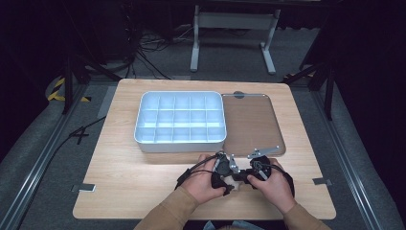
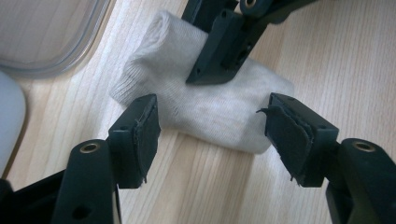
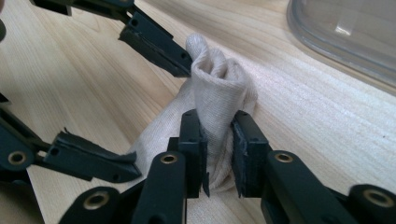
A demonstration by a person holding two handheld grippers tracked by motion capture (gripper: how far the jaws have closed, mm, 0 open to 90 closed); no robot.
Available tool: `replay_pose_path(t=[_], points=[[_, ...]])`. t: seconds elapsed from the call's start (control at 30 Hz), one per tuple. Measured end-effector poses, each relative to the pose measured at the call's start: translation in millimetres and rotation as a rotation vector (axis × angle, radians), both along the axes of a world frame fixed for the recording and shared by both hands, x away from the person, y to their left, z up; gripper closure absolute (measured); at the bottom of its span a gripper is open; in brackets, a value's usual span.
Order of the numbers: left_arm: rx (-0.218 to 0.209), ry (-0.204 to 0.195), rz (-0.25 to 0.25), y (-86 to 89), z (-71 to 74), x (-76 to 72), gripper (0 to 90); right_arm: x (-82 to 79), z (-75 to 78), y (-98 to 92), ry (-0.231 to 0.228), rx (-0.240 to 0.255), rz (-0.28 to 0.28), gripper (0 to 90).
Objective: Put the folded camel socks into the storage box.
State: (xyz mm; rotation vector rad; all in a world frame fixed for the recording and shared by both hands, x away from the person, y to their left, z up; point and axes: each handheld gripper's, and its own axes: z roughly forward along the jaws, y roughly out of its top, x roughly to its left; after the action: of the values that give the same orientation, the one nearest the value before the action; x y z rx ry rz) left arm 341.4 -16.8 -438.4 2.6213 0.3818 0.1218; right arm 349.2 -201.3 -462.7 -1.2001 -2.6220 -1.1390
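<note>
Wooden table [image 1: 143, 177], right gripper [image 3: 219, 154] pinching sock [image 3: 215, 93]

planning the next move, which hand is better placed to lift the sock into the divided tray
Right: its tool already pinches the sock, while the left tool stands open around it, pads off the fabric.

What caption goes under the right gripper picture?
The right gripper pinches a bunched cream sock on the wooden table, beside the open left gripper.
</note>
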Motion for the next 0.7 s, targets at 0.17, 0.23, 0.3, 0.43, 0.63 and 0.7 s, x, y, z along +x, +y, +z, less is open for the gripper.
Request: replay_pose_path(t=[0.17,0.23,0.3,0.43,0.63,0.7], points=[[-0.027,0.003,0.02,14.5,7.8,0.5,33.9,0.8,3.5,-0.4,0.003,0.006,0.009,77.7],[-0.017,-0.01,0.027,21.8,11.4,0.1,33.6,0.9,6.3,-1.0,0.005,0.003,0.012,77.8],[-0.017,-0.014,0.035,30.3,13.9,-0.9,33.5,1.4,9.9,-1.9,0.007,0.003,0.015,77.9],[-0.027,-0.018,0.068,43.9,18.4,0.7,33.4,3.6,17.8,-3.7,0.004,0.004,0.013,77.9],[-0.053,-0.027,0.109,59.4,27.3,2.2,33.4,8.3,36.4,-7.0,-0.007,-0.006,0.01,77.9],[-0.043,-0.03,0.12,63.0,26.9,2.7,33.5,9.1,39.0,-7.7,-0.009,-0.011,0.008,77.9]])
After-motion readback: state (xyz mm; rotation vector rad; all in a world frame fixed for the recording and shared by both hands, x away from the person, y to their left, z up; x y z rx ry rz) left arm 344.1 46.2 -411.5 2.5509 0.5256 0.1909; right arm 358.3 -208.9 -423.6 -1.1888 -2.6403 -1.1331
